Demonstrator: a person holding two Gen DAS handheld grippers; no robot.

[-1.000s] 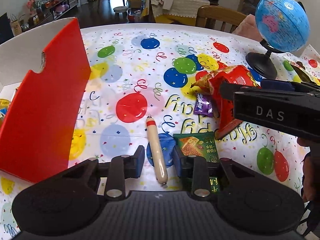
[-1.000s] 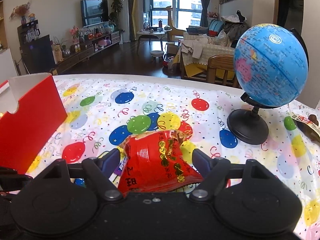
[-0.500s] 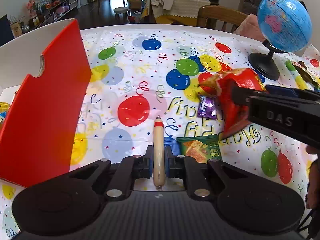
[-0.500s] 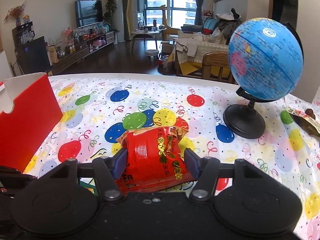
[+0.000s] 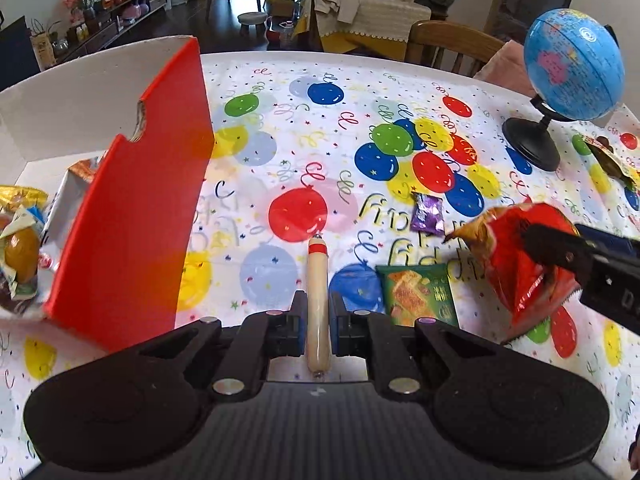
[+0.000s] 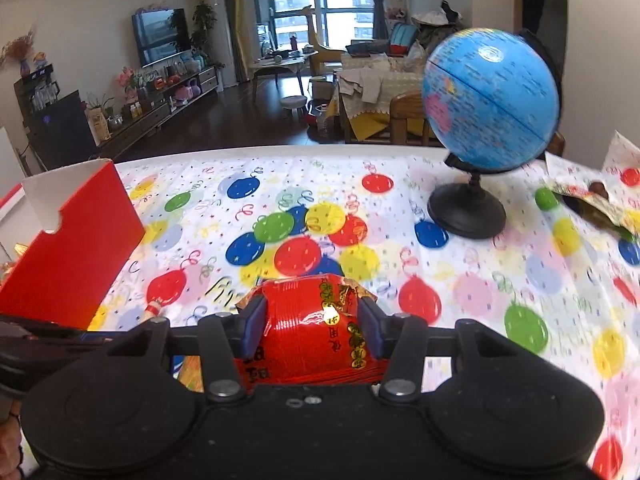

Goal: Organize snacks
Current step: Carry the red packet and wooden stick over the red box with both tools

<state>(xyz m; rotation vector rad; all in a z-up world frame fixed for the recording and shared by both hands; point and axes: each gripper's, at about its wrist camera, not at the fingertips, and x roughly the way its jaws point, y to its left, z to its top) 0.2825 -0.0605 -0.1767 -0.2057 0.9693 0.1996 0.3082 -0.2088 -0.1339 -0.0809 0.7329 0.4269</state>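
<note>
My left gripper [image 5: 317,312] is shut on a pale sausage stick [image 5: 317,280] with a red tip, held just above the balloon tablecloth. My right gripper [image 6: 312,318] is shut on a red snack bag [image 6: 320,332], lifted off the table; the bag also shows in the left wrist view [image 5: 520,264]. A red box [image 5: 132,216] with white inside stands at the left and holds several snacks [image 5: 20,256]; it also shows in the right wrist view [image 6: 76,248]. A green cracker packet [image 5: 420,292] and a purple candy [image 5: 428,214] lie on the cloth.
A blue globe [image 5: 572,64] on a black stand sits at the far right, also in the right wrist view [image 6: 492,100]. A dark wrapper [image 6: 592,208] lies at the right table edge. A wooden chair [image 5: 448,46] stands behind the table.
My left gripper closed on the sausage stick and lifted it slightly. My right gripper closed on the red bag and raised it off the table.
</note>
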